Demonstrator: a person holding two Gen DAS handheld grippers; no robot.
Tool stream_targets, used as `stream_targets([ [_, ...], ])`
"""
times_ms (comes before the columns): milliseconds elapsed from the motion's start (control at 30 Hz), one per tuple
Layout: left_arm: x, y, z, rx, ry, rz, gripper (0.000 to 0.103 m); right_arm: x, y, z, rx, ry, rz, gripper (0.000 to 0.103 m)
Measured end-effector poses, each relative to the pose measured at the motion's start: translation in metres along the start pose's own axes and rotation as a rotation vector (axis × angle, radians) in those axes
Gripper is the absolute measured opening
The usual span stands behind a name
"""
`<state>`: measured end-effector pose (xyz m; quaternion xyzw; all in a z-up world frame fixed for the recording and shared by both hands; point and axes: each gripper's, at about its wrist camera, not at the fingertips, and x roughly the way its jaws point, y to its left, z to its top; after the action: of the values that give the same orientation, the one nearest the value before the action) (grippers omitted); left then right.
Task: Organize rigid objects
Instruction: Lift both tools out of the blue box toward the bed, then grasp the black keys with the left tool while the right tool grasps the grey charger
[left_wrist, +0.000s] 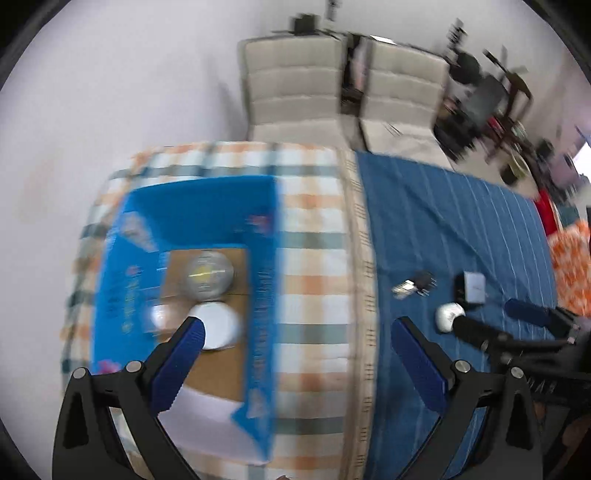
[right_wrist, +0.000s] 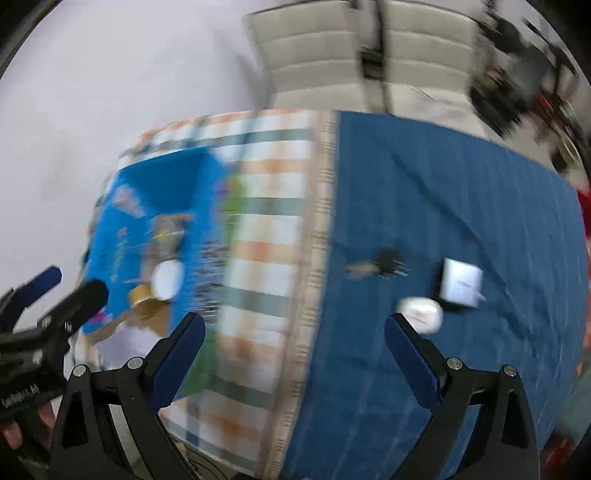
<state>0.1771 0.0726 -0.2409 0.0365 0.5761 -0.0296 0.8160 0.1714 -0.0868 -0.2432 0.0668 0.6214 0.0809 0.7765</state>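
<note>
- L gripper (left_wrist: 297, 341): we log jaws spread wide, nothing between pads; hovers over blue box (left_wrist: 262, 266) edge and plaid cloth (left_wrist: 314, 240).
- R gripper (right_wrist: 293, 338): jaws wide too, empty; above seam where plaid cloth (right_wrist: 269, 206) meets blue cloth (right_wrist: 443, 206).
- Blue box sits at approx 9 o'clock of L view, on plaid cloth. Inside, on cardboard floor: clear dome-like item (left_wrist: 209, 275), white round lid/disc (left_wrist: 218, 325) just beside it at 6 o'clock.
- R view: box (right_wrist: 122, 243) at 9 o'clock, blurred; gold-ish cap (right_wrist: 142, 295) near white disc (right_wrist: 168, 278) – we can't tell more.
- On blue cloth (left_wrist: 443, 221), approx 3 o'clock: small black plug-like part (left_wrist: 415, 284), grey-white cube (left_wrist: 472, 286), white round piece (left_wrist: 448, 317). All near each other.
- White round piece (right_wrist: 421, 314) touching or just beside cube (right_wrist: 461, 282); can't tell which – motion blur.
- Beige chairs (left_wrist: 295, 81) at 12 o'clock.
</note>
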Motion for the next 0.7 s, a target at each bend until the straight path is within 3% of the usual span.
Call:
stream_targets([
  [167,0.053,-0.064,0.015,0.130,0.045,-0.042,0.103,0.018,-0.093,0.000,0.183,0.031,-0.049,0.100],
  [367,0.126,-0.126,0.028,0.282,0.126,-0.086,0.100,0.055,-0.189,0.001,0.390,0.082,-0.009,0.099],
  [567,0.192,-0.168,0.029,0.444,0.249,-0.088,0.073,0.087,-0.240,0.006,0.440,0.113,-0.012,0.085],
  [700,0.215,-0.185,0.026,0.491,0.296,-0.103,0.060,0.104,-0.252,0.011,0.428,0.143,-0.018,0.085],
])
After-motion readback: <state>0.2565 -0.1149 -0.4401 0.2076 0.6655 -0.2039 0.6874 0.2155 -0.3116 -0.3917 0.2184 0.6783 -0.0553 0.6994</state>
